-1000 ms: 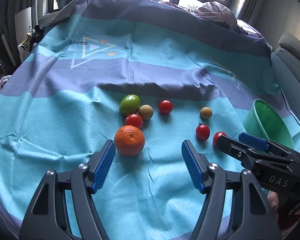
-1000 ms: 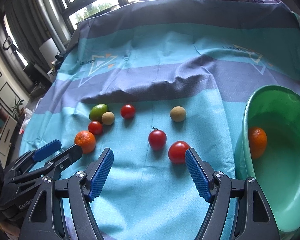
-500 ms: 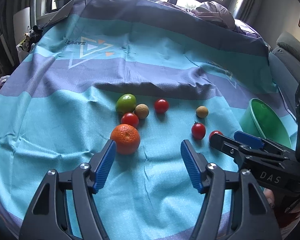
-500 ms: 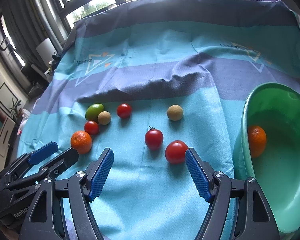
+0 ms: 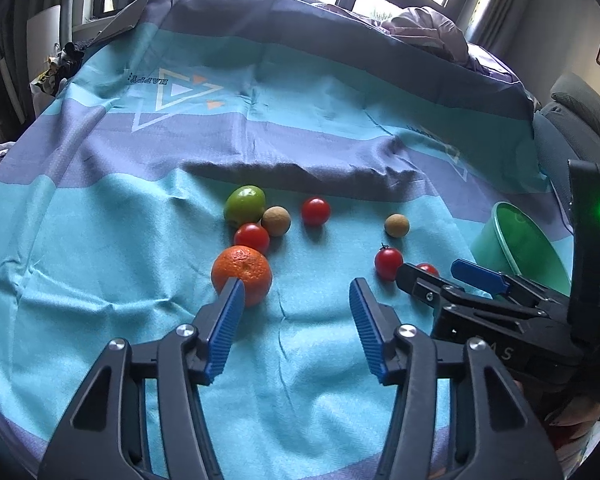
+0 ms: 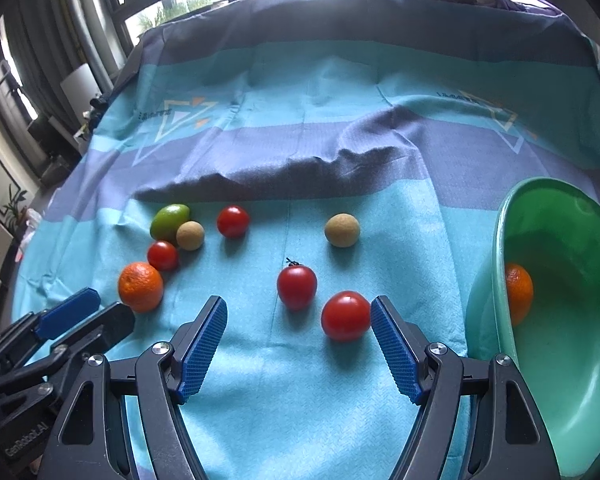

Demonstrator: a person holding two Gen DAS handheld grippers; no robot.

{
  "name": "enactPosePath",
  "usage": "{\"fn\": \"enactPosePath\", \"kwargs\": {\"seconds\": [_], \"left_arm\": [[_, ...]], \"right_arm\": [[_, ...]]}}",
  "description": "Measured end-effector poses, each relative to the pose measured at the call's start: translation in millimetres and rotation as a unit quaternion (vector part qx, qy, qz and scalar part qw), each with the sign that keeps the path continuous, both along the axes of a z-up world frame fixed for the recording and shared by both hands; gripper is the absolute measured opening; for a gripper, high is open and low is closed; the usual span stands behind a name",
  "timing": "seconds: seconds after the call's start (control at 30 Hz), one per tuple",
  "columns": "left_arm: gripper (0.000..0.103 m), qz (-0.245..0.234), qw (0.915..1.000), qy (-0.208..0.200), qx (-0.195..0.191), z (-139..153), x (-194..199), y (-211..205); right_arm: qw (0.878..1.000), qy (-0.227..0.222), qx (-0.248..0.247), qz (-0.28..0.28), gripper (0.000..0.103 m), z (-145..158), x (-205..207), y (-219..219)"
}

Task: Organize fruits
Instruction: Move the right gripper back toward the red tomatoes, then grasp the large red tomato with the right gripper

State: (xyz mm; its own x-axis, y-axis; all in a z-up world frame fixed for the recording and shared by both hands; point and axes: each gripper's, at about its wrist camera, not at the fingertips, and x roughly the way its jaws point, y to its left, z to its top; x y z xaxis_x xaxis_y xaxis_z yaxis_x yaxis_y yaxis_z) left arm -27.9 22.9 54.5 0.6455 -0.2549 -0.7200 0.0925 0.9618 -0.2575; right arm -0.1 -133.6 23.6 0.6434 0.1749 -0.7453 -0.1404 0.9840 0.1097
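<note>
Fruits lie on a teal and purple cloth: an orange [image 5: 242,274], a green fruit [image 5: 245,205], two tan round fruits [image 5: 276,221] [image 5: 397,225], and several red tomatoes [image 5: 315,211]. My left gripper [image 5: 296,294] is open and empty, its left fingertip just in front of the orange. My right gripper [image 6: 298,312] is open and empty, with a red tomato [image 6: 345,315] beside its right finger and a stemmed tomato [image 6: 297,286] just ahead. A green bowl [image 6: 564,340] at the right holds another orange [image 6: 518,293].
The cloth has a raised fold [image 6: 300,176] behind the fruits. The right gripper body [image 5: 500,312] lies to the right in the left wrist view. The left gripper [image 6: 60,328] shows at the lower left in the right wrist view. A grey sofa [image 5: 580,120] stands at the right.
Both grippers have drawn back slightly toward me and shifted. The left gripper's left finger now overlaps the orange's front. No fruit has moved.
</note>
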Motion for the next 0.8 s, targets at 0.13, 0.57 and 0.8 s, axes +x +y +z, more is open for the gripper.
{"fn": "enactPosePath", "kwargs": {"seconds": [0.13,0.57,0.8], "left_arm": [[0.051,-0.003,1.0,0.002,-0.007,0,0,0],[0.051,0.002,0.9999,0.015,-0.009,-4,4,5],[0.051,0.005,0.9997,0.017,-0.014,-3,4,7]], "right_arm": [[1.0,0.009,-0.007,-0.003,0.076,-3,6,0],[0.997,0.064,-0.017,-0.026,0.074,-25,30,-4],[0.997,0.07,-0.031,-0.024,0.041,-28,30,-4]]}}
